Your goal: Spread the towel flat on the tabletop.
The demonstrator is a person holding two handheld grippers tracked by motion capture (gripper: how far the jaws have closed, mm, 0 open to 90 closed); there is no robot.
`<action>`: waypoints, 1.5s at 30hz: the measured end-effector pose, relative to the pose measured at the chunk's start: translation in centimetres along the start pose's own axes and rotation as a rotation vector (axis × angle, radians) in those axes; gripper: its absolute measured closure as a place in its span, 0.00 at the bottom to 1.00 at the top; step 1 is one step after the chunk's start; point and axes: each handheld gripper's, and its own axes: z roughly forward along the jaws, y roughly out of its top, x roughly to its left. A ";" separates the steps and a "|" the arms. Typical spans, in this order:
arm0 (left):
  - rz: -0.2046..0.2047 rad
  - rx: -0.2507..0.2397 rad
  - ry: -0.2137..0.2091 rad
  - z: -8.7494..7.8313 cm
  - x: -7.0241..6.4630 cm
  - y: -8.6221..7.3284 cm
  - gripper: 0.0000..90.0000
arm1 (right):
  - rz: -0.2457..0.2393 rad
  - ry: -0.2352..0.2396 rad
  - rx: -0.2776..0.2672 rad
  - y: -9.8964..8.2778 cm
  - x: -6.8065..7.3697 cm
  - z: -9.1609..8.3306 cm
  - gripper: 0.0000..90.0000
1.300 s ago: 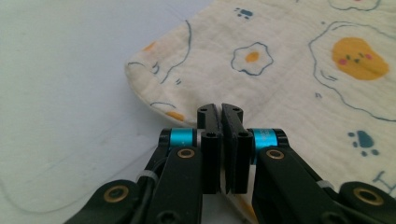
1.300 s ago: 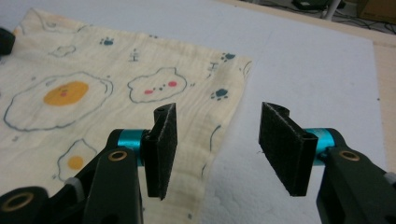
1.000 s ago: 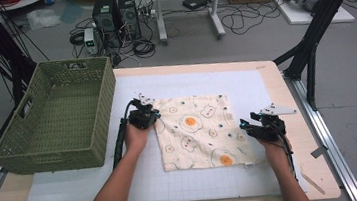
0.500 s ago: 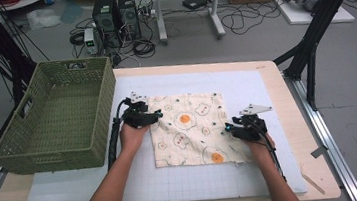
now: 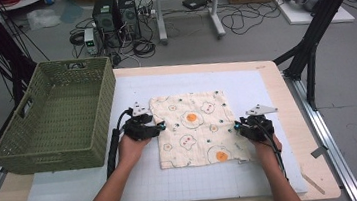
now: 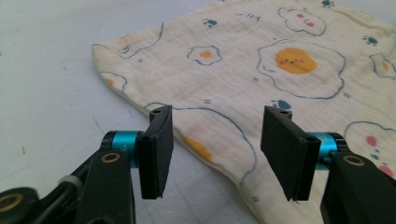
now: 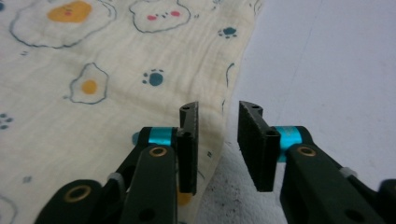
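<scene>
Cream muslin cloth [image 5: 193, 129], printed with fried eggs, clouds and paw marks, is lying flat on a pale gridded mat [image 5: 85, 190] that is covering most of the wooden table [image 5: 307, 195]. In the high view the cloth is sitting near the middle of the mat, with its left and right edges each beside a gripper.

The left gripper [image 5: 160, 126] is resting at the cloth's left edge, held by the person's left hand [image 5: 130, 148]. Its jaws have just been opening and then easing slightly back; in the left gripper view they are standing well apart, with the cloth's edge [image 6: 224, 154] lying on the mat beyond and below them, and the pads are pressing on nothing.

The right gripper [image 5: 239, 125] is sitting at the cloth's right edge, held by the right hand [image 5: 267, 146]. Its jaws have just been closing; in the right gripper view they are standing with a narrow gap, and the cloth's border [image 7: 219, 116] is running just between them. The pads are not pressing on the fabric there, so the gripper is open around the edge rather than gripping it.

A green woven basket [image 5: 90, 89] is standing on the table's left end, well apart from the cloth.
</scene>
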 end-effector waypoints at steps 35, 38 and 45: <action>0.130 0.081 -0.032 -3.9 -1.7 -4.3 0.96 | -0.018 0.023 -0.076 -1.8 1.4 -4.1 0.49; 0.121 0.080 -0.012 -4.4 -1.3 -4.5 0.95 | -0.014 0.049 -0.059 -2.0 1.7 -4.0 0.50; 0.098 0.063 -0.011 -4.5 -0.6 -4.8 0.93 | -0.014 0.115 -0.017 -2.3 3.0 -3.0 0.54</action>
